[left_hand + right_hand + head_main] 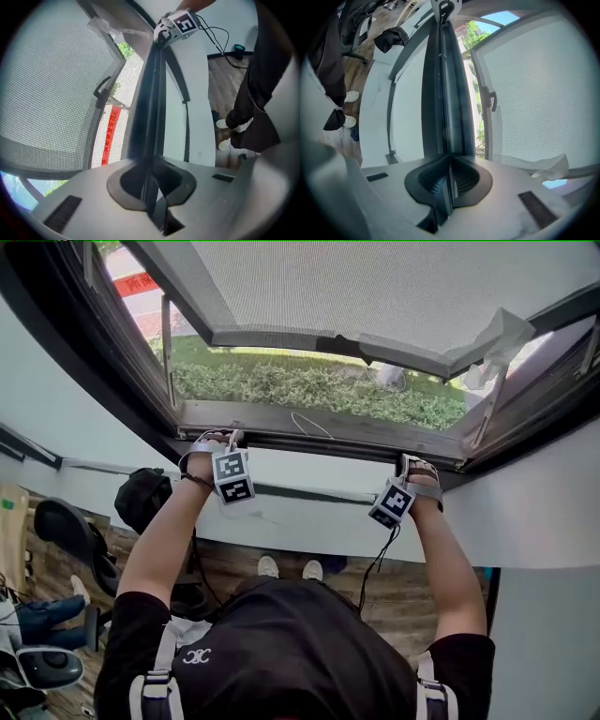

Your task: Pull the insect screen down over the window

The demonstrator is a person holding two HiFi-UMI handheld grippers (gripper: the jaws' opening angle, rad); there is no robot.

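Left claw [217, 439] at nine o'clock and right claw [411, 463] at three are pinching the dark rail [319, 442], apparently for an even pull.

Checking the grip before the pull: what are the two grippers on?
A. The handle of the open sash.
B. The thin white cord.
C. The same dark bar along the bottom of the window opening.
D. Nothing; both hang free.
C: the left gripper and the right gripper both close on the dark bar, which runs between the jaws in each gripper view.
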